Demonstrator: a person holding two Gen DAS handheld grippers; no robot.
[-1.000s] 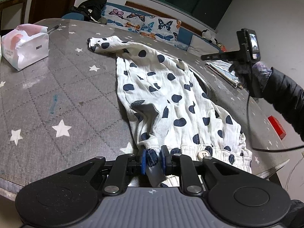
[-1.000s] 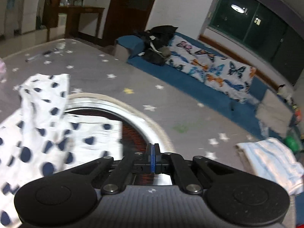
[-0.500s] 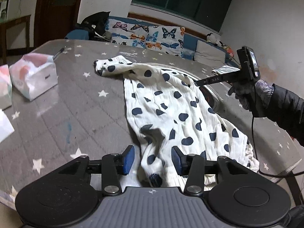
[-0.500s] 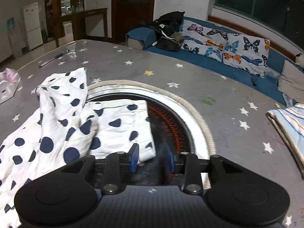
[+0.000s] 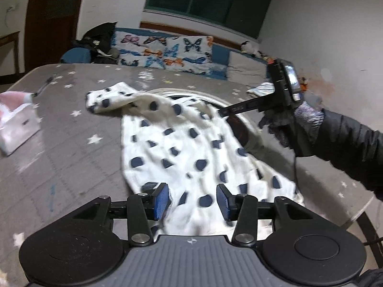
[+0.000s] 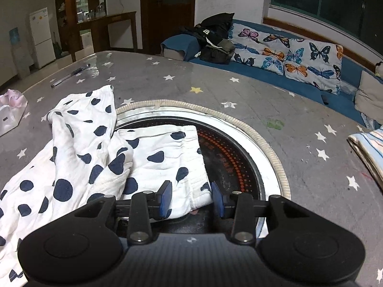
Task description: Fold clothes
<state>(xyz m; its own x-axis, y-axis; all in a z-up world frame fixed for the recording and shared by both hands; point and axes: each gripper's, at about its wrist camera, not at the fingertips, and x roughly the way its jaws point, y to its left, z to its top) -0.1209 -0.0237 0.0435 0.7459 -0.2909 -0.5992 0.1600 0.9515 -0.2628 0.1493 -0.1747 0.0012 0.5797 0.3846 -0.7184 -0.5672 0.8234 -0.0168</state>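
Our left tool (image 5: 193, 202) hangs part-open over the spotted garment (image 5: 191, 153), gripping nothing. Our right tool (image 6: 191, 199), jaws opening, straddles its folded corner mid-desk (image 6: 239, 91).

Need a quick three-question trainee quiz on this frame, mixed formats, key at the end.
1. True or false: the left gripper is clamped on the polka-dot garment.
2. What does the right-hand trouser leg partly cover? A) round heater plate B) tissue pack C) striped cloth
3. Fill in: the pen lies on the ____ side of the table, seen from the right wrist.

Key: 1 false, its pads stand apart above the cloth; 2 A, the round heater plate; 3 far left.
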